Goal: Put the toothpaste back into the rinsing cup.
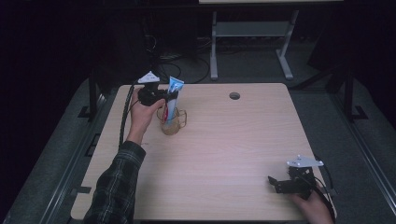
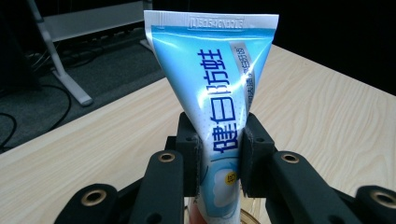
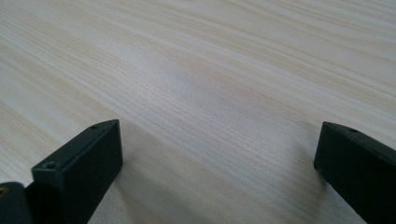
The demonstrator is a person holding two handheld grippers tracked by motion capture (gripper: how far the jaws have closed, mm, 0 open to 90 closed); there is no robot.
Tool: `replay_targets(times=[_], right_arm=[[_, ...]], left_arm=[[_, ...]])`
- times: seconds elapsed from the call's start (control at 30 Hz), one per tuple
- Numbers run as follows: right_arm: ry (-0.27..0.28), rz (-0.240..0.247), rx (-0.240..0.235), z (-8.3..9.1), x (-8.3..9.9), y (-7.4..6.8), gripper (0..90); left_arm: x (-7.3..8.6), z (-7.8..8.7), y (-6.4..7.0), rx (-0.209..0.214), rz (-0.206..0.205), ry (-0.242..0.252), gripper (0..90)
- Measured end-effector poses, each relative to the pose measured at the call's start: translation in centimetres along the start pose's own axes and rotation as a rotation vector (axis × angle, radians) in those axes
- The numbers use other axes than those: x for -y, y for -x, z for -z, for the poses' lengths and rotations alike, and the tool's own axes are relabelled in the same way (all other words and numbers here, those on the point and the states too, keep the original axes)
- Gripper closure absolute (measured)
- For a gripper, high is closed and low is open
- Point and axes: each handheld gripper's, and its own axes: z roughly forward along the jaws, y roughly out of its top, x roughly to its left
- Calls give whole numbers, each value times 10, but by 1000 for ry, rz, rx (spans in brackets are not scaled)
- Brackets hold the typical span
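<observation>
A blue and white toothpaste tube (image 2: 219,107) stands upright, crimped flat end at the top, with its lower end down inside a clear glass mug (image 1: 173,122). The mug sits on the far left part of a pale wooden table (image 1: 233,154), its handle pointing to the right in the high view. The left gripper (image 1: 164,97), held in the person's left hand (image 1: 140,113), is clamped on the tube: in the left gripper view its two black jaws press against either side of the tube about halfway up, pinching the tube's printed blue lettering between them, with the rim of the mug just visible below. A plaid sleeve (image 1: 114,184) runs from that hand back to the near edge of the table. Well apart from all this, at the near right corner of the table, the right gripper (image 1: 280,184) sits low over the bare wood in the person's right hand (image 1: 315,207). Its jaws stand wide apart and hold nothing; the right gripper view shows plain wood grain between them. A round cable hole (image 1: 234,95) marks the table's far side.
</observation>
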Motion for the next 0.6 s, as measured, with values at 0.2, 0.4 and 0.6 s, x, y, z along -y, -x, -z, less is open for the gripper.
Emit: replay_targets(times=[0.2,0.4,0.6], right_arm=[[0,0,0,0,0,0,5],[0,0,0,0,0,0,5],[0,0,0,0,0,0,5]], left_arm=[[4,2,1,1,0,3,730],[8,4,2,-1,1,-5,727],[17,6,-1,-4,15,-10,723]])
